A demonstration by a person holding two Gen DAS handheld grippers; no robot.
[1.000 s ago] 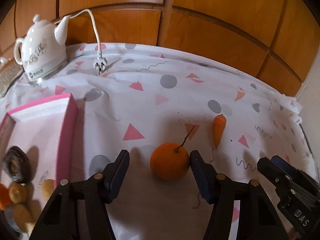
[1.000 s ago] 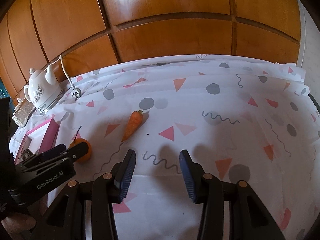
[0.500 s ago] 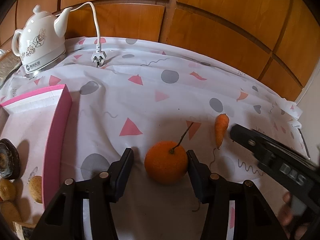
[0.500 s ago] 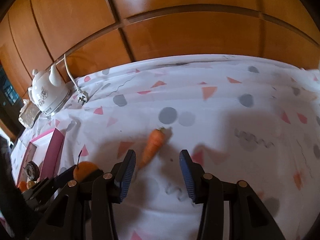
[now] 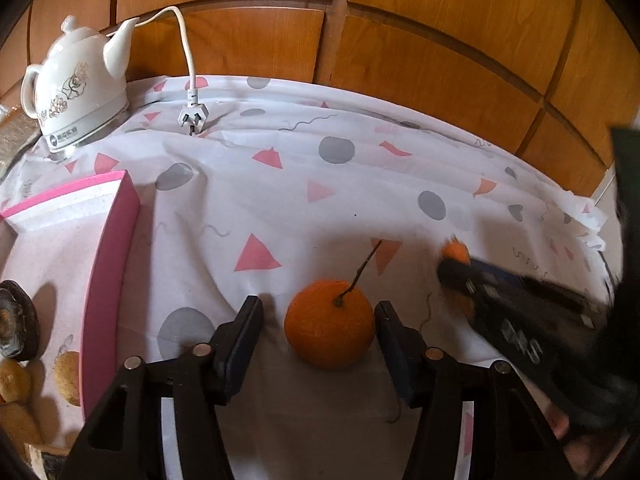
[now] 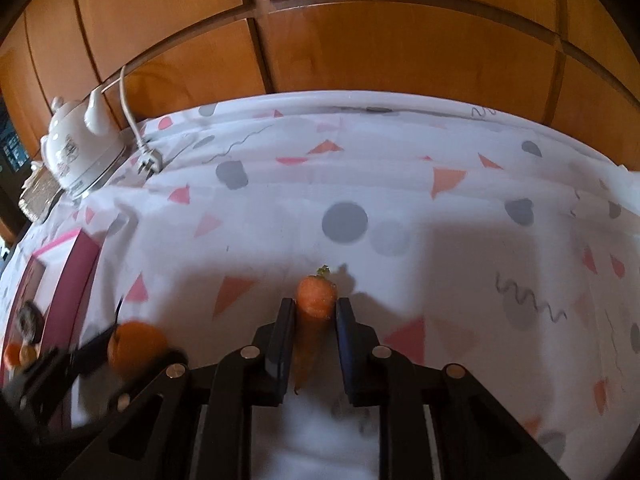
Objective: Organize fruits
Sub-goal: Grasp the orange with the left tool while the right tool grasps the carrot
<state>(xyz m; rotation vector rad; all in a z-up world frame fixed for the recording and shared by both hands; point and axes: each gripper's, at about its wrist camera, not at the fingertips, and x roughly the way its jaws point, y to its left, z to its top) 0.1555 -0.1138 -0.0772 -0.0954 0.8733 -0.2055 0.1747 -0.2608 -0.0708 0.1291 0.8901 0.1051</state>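
Orange carrot (image 6: 315,312) sits pinched between the right gripper (image 6: 315,322) fingers, both touching it; left gripper (image 5: 320,332) fingers spread wide around the tangerine (image 5: 329,323), right one just touching.

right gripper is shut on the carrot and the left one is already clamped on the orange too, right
Not quite. The right gripper is shut on the carrot, but the left wrist view shows the left gripper open around the orange, with a gap beside its left finger.

Orange tangerine (image 5: 330,334) and carrot (image 6: 316,298), pink box (image 5: 108,264), white tablecloth (image 5: 320,200) with pink triangles, grey dots.
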